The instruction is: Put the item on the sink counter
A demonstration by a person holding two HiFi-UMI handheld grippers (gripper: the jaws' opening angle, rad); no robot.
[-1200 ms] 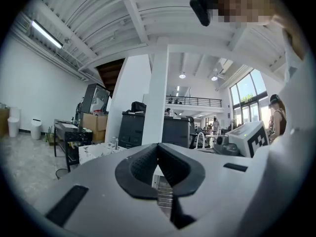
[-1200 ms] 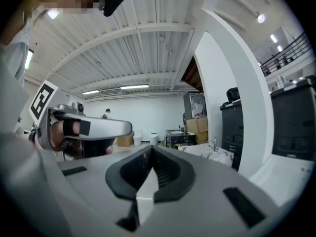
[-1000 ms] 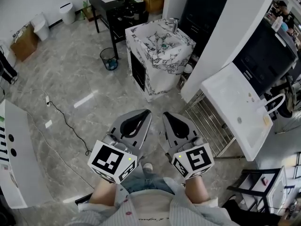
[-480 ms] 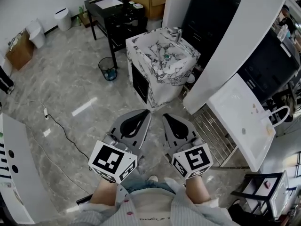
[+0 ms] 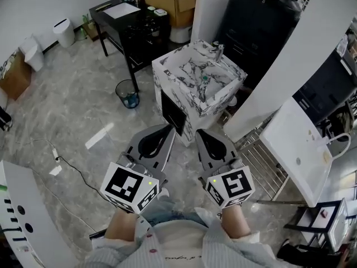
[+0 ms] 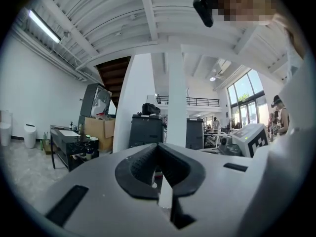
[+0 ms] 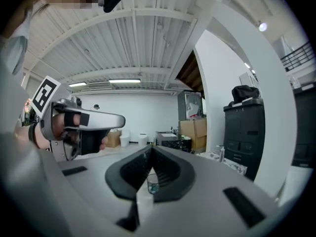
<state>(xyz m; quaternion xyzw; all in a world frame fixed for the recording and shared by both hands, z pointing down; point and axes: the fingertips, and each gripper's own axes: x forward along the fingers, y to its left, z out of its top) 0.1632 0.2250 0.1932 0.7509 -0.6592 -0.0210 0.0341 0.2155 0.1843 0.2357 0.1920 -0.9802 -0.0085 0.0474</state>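
Far left, by the wall, a white bin (image 5: 63,31) is standing. Next comes a black table (image 5: 134,29) with a sheet of paper (image 5: 124,10) and some small things I can't name. A waste basket (image 5: 128,94) is sitting on the floor just in front of it.

My left tongs (image 5: 168,128) are pointing forward, jaws pressed together with nothing in them. Past their tips the sink counter (image 5: 192,88), marble-patterned, is standing with a tap (image 5: 218,51) at its back edge. My right tongs (image 5: 199,134) are hanging just beside the left ones, also closed and empty. The waste basket is only showing far off through their gap. Far right, a white sink (image 5: 298,144) is standing with a metal rack (image 5: 251,152) beside it.

I'm not holding the item, and I can't tell which thing it is. It may be one of the bits on the black table, but that's a guess. So I'm judging the step in hand as going to fetch it.

To do that well:
- I'm planning to hold both tongs level and clear of the counter's corner.
- I'd open one pair only when close and grip the item at its middle.
- I'd set it on the counter's flat rim, not in the basin (image 5: 203,74).

The only markings are the square black-and-white patterns on each cube (image 5: 129,187). The script on my shirt (image 5: 178,250) is too small to read, and no brand is legible.
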